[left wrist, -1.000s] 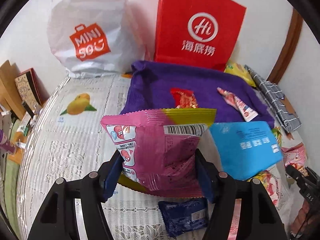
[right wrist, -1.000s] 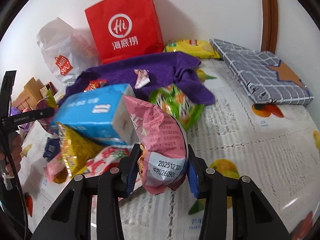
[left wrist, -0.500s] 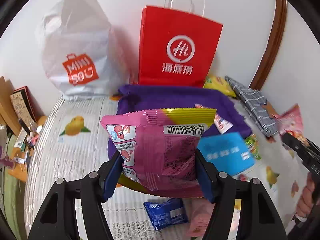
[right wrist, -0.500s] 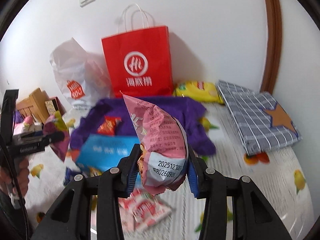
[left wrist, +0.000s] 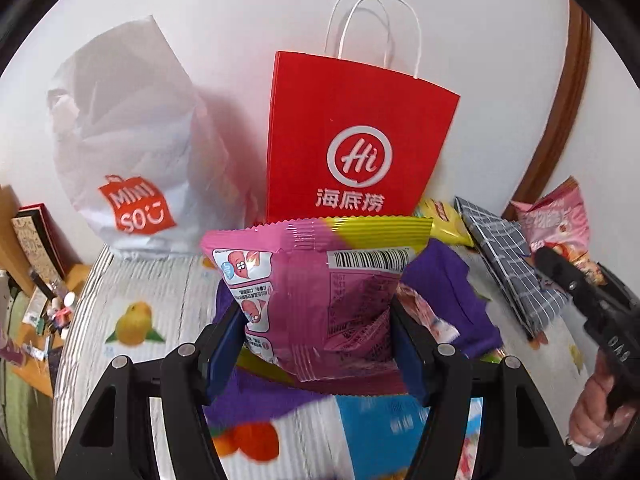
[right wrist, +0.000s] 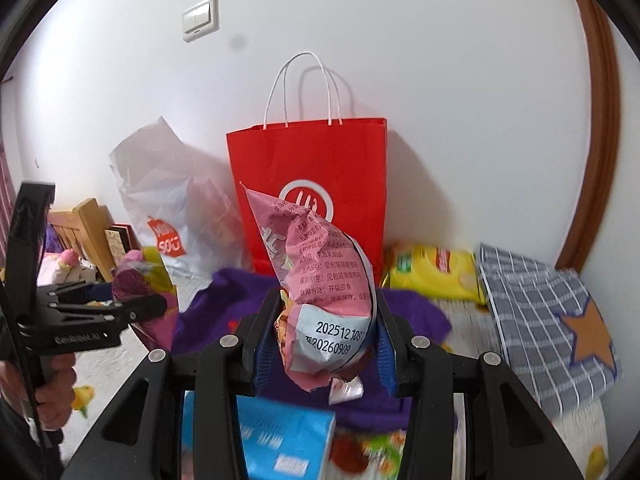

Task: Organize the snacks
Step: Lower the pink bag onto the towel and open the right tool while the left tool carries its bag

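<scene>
My left gripper (left wrist: 316,340) is shut on a magenta and yellow snack bag (left wrist: 316,288), held up in front of the red paper bag (left wrist: 360,132). My right gripper (right wrist: 326,344) is shut on a light pink snack bag (right wrist: 324,292), also raised toward the red paper bag (right wrist: 312,176). Each gripper shows in the other view: the right one with its pink bag (left wrist: 560,224) at the right edge, the left one with its magenta bag (right wrist: 148,280) at the left. A white plastic bag (left wrist: 128,152) stands left of the red bag.
A purple towel (right wrist: 224,312) lies on the bed with small snack packets on it. A blue tissue pack (right wrist: 280,436) lies below the grippers. A yellow snack bag (right wrist: 432,272) and a grey checked cushion (right wrist: 540,312) lie at the right. Wooden furniture (right wrist: 88,228) stands at the left.
Both grippers have risen and moved toward the red paper bag with their snack bags held. The bed and the loose snacks have dropped lower in both views.
</scene>
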The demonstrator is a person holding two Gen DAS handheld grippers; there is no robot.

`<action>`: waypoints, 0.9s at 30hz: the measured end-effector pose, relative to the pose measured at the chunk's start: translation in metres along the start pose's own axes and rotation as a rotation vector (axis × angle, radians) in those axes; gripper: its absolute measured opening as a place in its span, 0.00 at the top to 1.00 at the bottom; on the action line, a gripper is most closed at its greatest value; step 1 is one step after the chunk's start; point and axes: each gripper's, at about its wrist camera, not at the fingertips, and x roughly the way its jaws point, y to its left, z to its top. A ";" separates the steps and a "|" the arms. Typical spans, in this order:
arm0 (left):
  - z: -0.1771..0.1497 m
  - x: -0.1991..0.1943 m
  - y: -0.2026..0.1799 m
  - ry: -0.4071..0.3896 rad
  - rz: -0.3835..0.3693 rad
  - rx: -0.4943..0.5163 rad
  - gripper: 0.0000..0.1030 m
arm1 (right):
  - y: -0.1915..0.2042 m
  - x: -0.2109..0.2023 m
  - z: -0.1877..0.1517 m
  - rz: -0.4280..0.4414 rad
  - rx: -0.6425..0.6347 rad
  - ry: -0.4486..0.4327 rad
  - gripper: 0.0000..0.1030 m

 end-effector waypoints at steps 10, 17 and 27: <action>-0.035 0.051 0.026 0.070 0.071 -0.053 0.36 | -0.038 0.070 -0.053 -0.031 0.134 0.177 0.59; -0.036 0.052 0.038 0.074 0.047 -0.109 0.36 | -0.048 0.075 -0.058 -0.038 0.159 0.171 0.58; -0.037 0.057 0.041 0.093 0.041 -0.124 0.36 | -0.047 0.092 -0.063 -0.037 0.146 0.229 0.58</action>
